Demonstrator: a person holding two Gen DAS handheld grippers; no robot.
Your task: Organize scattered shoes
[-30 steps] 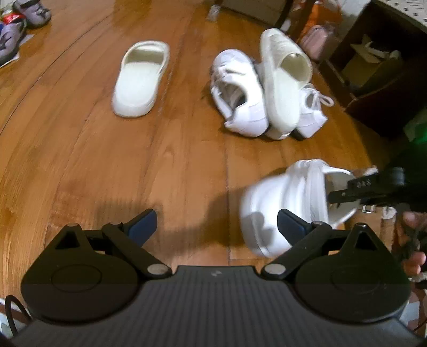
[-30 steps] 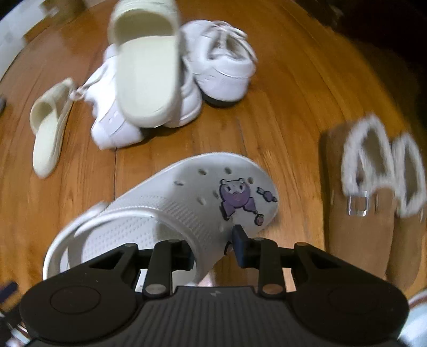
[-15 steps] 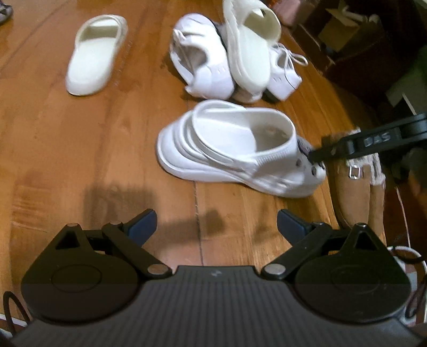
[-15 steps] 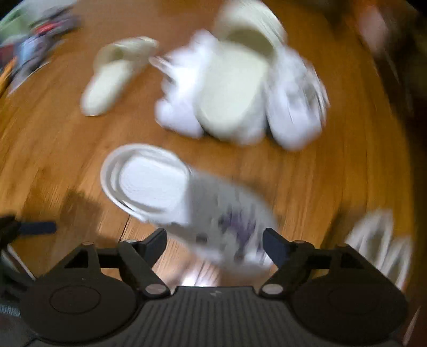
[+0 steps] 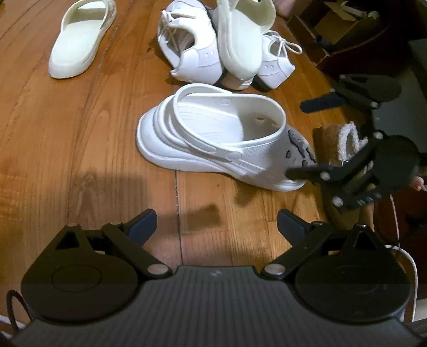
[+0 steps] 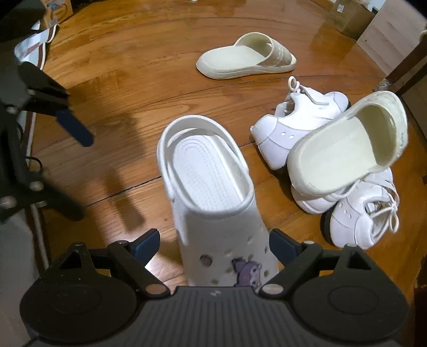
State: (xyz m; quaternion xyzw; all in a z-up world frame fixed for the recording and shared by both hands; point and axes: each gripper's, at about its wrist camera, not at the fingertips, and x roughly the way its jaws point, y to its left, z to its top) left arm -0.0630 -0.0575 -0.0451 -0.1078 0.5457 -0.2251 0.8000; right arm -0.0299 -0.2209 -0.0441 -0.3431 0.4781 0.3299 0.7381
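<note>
A white clog (image 5: 213,133) with purple charms stands upright on the wooden floor, its toe beside tan fur-lined slippers (image 5: 344,138). My right gripper (image 6: 214,240) straddles the clog's toe (image 6: 226,256); its jaws are opening and the pads stand clear of the sides. My left gripper (image 5: 216,221) hangs open over bare floor just short of the clog, holding nothing. Beyond lie two white sneakers (image 5: 192,48) with a cream slide (image 5: 245,45) leaning on them. Its mate (image 5: 80,40) lies alone to the left.
A dark cabinet with a cardboard box (image 5: 347,26) borders the floor at the right in the left wrist view. A striped cloth (image 6: 34,40) and cardboard boxes (image 6: 349,13) sit at the floor's edges in the right wrist view.
The right gripper rolled the clog upright, set it on the floor beside the tan slippers and opened off it. The left gripper came closer to the shoes and lower.
</note>
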